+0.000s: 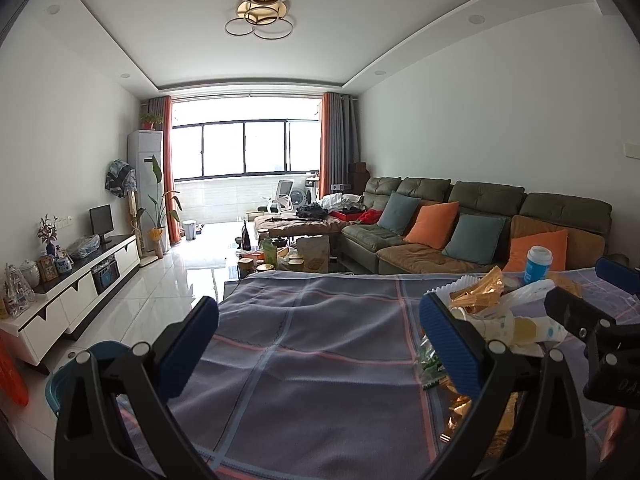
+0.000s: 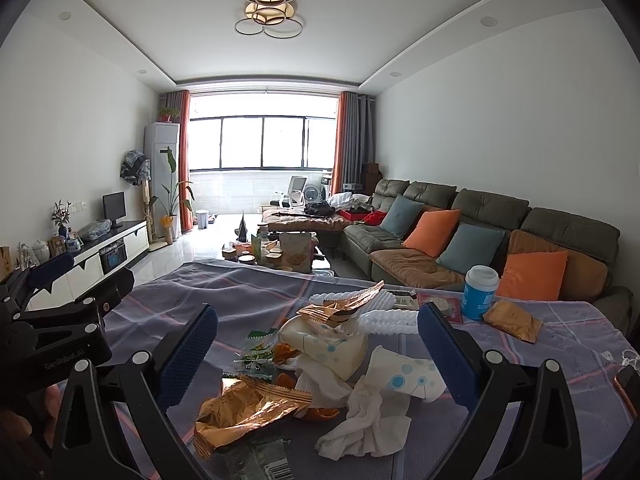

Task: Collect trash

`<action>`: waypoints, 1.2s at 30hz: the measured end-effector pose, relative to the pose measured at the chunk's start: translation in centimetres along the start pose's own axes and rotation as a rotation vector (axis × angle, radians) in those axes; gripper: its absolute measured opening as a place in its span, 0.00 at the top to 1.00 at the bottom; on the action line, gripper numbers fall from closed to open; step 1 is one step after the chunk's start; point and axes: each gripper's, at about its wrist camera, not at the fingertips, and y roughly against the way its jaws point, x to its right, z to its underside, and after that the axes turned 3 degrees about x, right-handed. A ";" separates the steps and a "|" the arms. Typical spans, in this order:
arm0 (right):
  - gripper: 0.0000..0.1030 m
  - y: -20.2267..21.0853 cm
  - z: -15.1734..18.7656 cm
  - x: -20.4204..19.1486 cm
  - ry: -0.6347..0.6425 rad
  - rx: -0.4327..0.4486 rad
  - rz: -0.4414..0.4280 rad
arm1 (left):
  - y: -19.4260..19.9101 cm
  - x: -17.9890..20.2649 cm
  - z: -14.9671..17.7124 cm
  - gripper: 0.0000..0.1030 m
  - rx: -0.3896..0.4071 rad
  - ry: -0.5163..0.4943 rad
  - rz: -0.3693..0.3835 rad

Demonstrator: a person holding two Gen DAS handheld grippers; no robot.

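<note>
A heap of trash [image 2: 320, 364] lies on the checked tablecloth [image 2: 240, 292]: gold wrappers [image 2: 248, 404], crushed paper cups [image 2: 332, 346], tissue [image 2: 368, 416], white foam netting [image 2: 384, 312]. The right gripper [image 2: 318, 354] hangs over it, spread wide and holding nothing. The left gripper [image 1: 318, 346], also spread, hovers over bare cloth just beside the heap. A blue cup [image 2: 480, 292] stands behind, near a green sofa [image 2: 496, 208]

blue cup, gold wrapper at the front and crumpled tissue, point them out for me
blue cup [image 2: 478, 297], right wrist view, on its blue side wall.
gold wrapper [image 2: 244, 404], right wrist view, on its crinkled middle.
crumpled tissue [image 2: 368, 420], right wrist view, on its white folds.
</note>
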 end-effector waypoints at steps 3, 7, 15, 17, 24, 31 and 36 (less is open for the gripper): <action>0.04 0.0 0.0 0.0 0.000 -0.002 0.000 | 0.0 0.0 0.1 0.03 -0.002 0.001 -0.002; 0.04 -0.1 -0.1 -0.1 0.000 -0.005 -0.001 | 0.0 -0.1 0.2 0.03 0.001 0.001 -0.005; 0.04 -0.1 0.0 -0.1 -0.003 -0.004 -0.001 | 0.0 0.1 0.2 0.03 0.000 0.000 -0.004; 0.04 -0.1 0.0 -0.1 -0.001 -0.004 -0.001 | -0.1 0.1 0.2 0.03 -0.001 0.002 -0.003; 0.04 -0.1 0.0 -0.1 -0.001 -0.005 -0.001 | 0.1 0.1 0.1 0.03 0.001 0.002 -0.005; 0.04 -0.1 0.0 -0.1 -0.001 -0.004 0.000 | 0.1 0.2 0.0 0.03 0.004 0.004 -0.006; 0.03 -0.3 0.1 0.0 -0.001 -0.006 -0.001 | 0.1 0.2 0.0 0.03 0.005 0.005 -0.006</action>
